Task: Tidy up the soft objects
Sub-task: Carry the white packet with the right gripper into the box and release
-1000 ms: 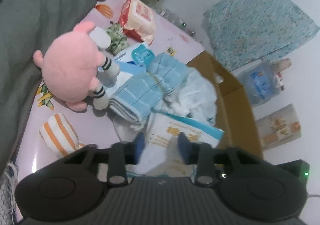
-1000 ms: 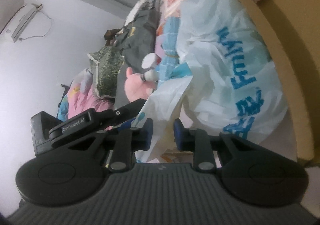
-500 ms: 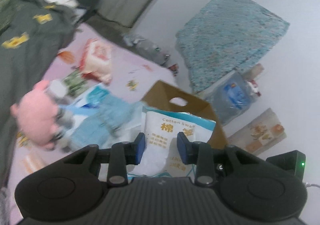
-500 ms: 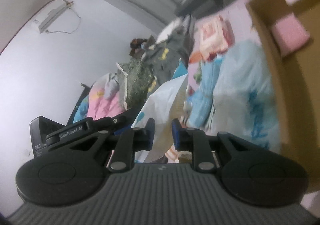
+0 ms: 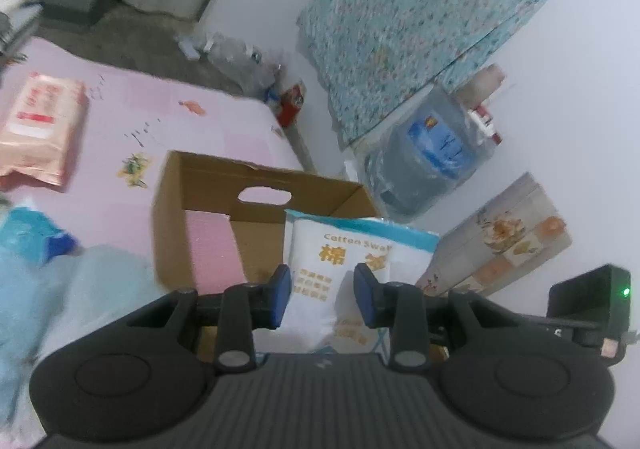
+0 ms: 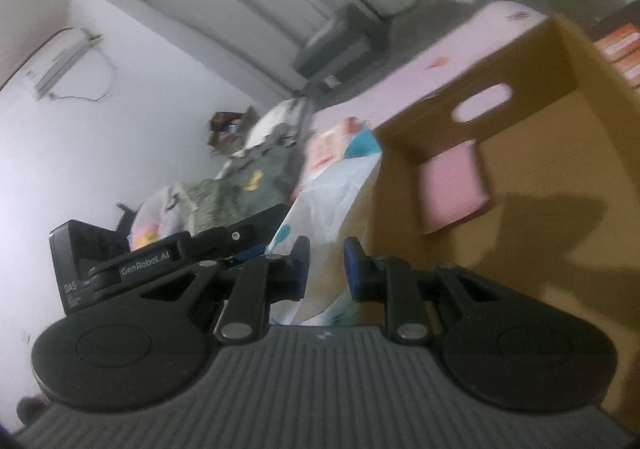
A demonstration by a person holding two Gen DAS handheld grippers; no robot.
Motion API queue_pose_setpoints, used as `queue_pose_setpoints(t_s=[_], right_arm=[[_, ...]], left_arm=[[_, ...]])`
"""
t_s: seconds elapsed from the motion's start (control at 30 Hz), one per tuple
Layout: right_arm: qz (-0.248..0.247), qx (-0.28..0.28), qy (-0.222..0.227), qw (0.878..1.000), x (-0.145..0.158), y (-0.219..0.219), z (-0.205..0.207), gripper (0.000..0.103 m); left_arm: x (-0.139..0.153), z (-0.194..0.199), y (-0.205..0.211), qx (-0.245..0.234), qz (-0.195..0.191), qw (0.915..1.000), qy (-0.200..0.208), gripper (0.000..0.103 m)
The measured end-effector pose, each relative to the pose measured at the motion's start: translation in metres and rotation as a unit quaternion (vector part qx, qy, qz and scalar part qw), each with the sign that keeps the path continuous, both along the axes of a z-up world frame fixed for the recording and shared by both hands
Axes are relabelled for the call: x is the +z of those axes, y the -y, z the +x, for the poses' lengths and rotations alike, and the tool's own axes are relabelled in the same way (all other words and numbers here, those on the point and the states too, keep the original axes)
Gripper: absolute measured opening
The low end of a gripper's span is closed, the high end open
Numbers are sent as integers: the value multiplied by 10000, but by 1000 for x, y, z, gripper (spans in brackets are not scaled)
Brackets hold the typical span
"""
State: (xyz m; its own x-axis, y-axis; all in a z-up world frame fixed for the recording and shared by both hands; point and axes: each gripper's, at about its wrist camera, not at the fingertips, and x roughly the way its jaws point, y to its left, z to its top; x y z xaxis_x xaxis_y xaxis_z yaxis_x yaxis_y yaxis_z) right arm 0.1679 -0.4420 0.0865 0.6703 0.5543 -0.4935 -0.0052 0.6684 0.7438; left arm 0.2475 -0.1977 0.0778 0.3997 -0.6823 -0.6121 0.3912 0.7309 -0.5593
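My left gripper [image 5: 322, 293] is shut on a white cotton swab pack [image 5: 348, 249] with a blue top edge. It holds the pack in the air in front of an open cardboard box [image 5: 256, 173]. A pink pad [image 5: 208, 245] lies on the box floor. In the right wrist view, my right gripper [image 6: 326, 269] is shut on a thin white plastic wrapper with blue marks [image 6: 332, 189]. I cannot tell whether that wrapper is the same pack. The cardboard box [image 6: 560, 153] with the pink pad [image 6: 452, 185] is just right of the fingers.
The box stands on a pink bedsheet [image 5: 160, 105] near the bed's edge. An orange wipes pack [image 5: 36, 125] and blurred blue towels [image 5: 40, 289] lie to the left. Beyond the bed are a water jug [image 5: 428, 157], a blue patterned mattress [image 5: 420, 21] and a floral board [image 5: 504, 241].
Both grippers rose and swung toward the box with their loads. The pink plush and striped towels left the left view. The box interior now fills the right side of the right view.
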Motion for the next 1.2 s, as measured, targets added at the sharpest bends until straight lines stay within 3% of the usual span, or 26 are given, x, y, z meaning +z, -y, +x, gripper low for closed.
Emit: queue_pose_setpoints(t_s=[0.2,0.33,0.5,0.6,0.77,0.9,1.07,1.2], right_arm=[[-348,-44,-418,9985,-30,48,57,20],[-837,-84,-618,9945,-53,63,100,20],[-1961,-77,-842,9769,-80,57,127,20],[-2273,-111,-880,9698,-87,52,128,20],[-2467,30,-913,9648,-75,37,111,20],[-2338,317,-1609,9584,-85,25,89,20],[-2150,189,-2483,9443,-124,20,87,22],[-1620,-333,-2769,9466,-148,26,95,22]], left_arm=[[-40,46,48,-60,499,9984,-255,29],[-66,67,57,-37,724,9957,-575,30],[-76,65,54,-18,907,9947,-489,33],[-71,58,50,-13,1002,9942,-394,36],[-50,36,38,-17,1184,9930,4,52],[-32,16,23,-20,1282,9910,397,70],[-21,-3,-1,51,1377,9882,664,77],[-20,-16,-26,176,1434,9869,717,77]])
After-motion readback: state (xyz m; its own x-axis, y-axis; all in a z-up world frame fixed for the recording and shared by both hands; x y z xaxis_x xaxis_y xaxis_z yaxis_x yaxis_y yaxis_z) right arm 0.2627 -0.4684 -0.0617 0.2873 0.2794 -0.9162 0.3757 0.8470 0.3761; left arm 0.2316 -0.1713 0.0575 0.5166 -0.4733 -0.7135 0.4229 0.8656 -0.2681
